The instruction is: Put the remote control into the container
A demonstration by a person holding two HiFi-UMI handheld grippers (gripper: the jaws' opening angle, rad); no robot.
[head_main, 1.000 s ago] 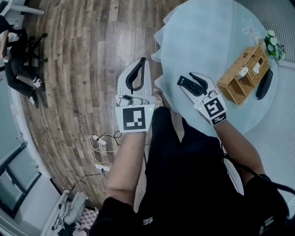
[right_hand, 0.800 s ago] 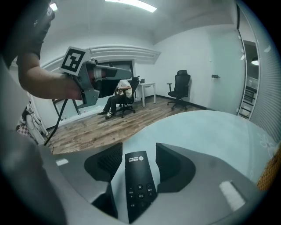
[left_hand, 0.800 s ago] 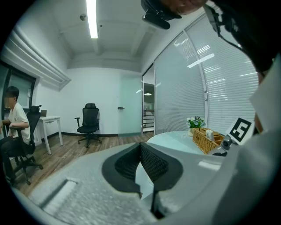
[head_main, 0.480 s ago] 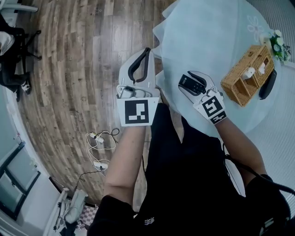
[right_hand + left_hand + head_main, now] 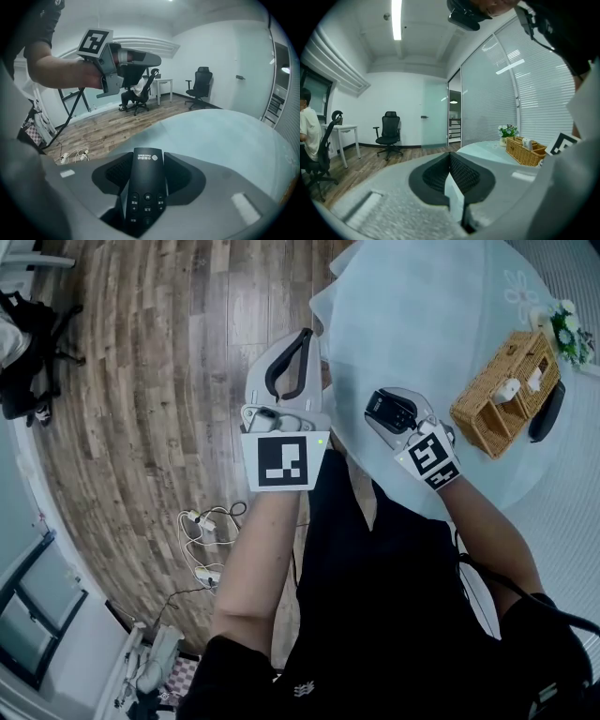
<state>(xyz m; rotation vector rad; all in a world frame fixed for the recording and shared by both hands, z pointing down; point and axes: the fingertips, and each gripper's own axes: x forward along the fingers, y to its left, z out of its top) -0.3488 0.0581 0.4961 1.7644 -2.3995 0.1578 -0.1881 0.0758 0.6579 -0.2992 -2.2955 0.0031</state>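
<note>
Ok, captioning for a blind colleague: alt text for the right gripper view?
A black remote sits between the right gripper's jaws, which have just been closing and touch its sides, over a pale table; the left gripper hangs beyond.

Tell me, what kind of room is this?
Probably an office. There's a black swivel office chair on the wood floor, a white desk near it, and a big glass wall with blinds, plus a long strip light on the ceiling.

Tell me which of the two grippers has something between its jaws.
The right gripper: the black remote control sits between its jaws, which have just been closing. The left gripper has its jaws meeting at the tips with nothing between.
</note>
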